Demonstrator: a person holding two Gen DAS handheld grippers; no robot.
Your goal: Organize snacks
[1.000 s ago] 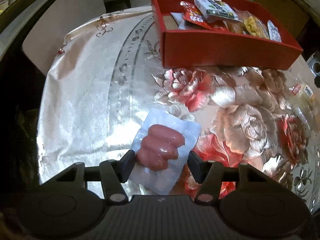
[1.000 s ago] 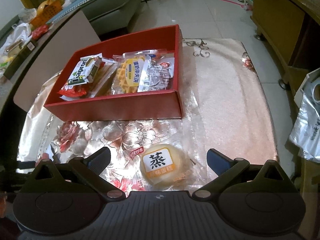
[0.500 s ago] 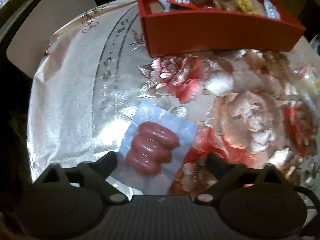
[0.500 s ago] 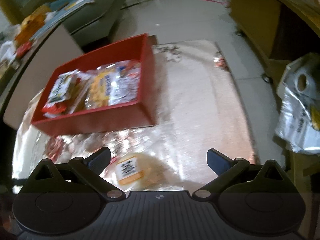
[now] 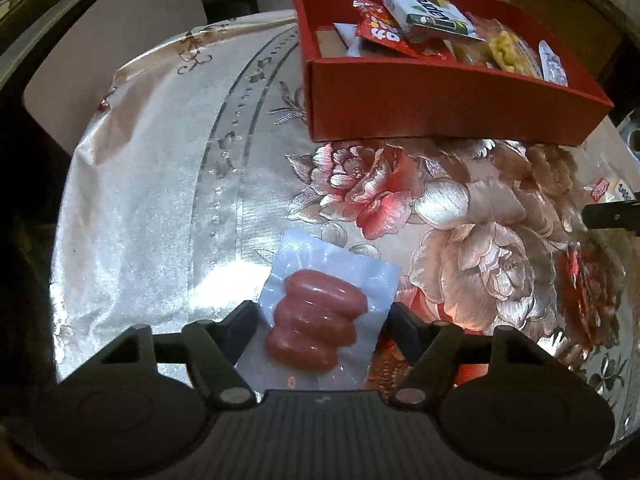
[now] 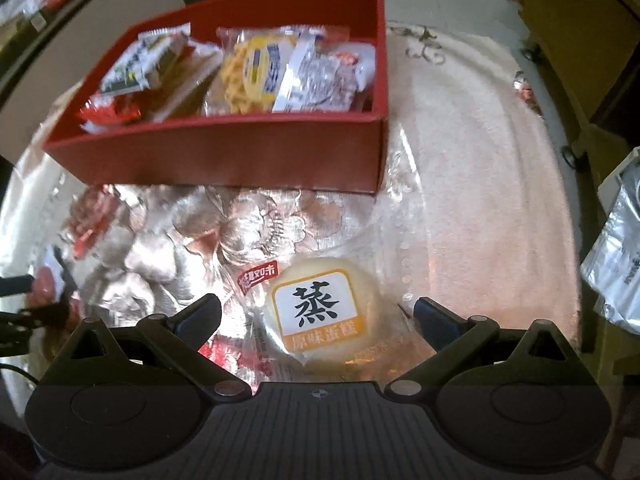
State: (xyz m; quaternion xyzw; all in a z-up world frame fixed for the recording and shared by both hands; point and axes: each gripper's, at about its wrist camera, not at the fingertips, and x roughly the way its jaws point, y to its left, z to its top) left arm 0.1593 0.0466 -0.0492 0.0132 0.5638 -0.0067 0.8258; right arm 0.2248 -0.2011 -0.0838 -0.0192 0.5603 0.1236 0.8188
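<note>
A clear pack of three pink sausages (image 5: 318, 316) lies on the floral tablecloth between the open fingers of my left gripper (image 5: 322, 320); the fingers stand either side of it without clamping. A round wrapped steamed cake (image 6: 324, 312) with an orange-and-white label lies between the open fingers of my right gripper (image 6: 318, 316). A red box (image 5: 420, 108) holding several snack packets stands beyond both; it also shows in the right wrist view (image 6: 240, 156).
The shiny floral tablecloth (image 5: 160, 200) covers the table. A wooden cabinet (image 6: 580, 20) and a silver plastic bag (image 6: 616, 264) stand off the table's right side. The other gripper's fingertip (image 5: 612, 216) shows at the right edge of the left view.
My left gripper opened wide, then narrowed around the sausage pack. My right gripper swung away, then came back closer over the cake, still open.
</note>
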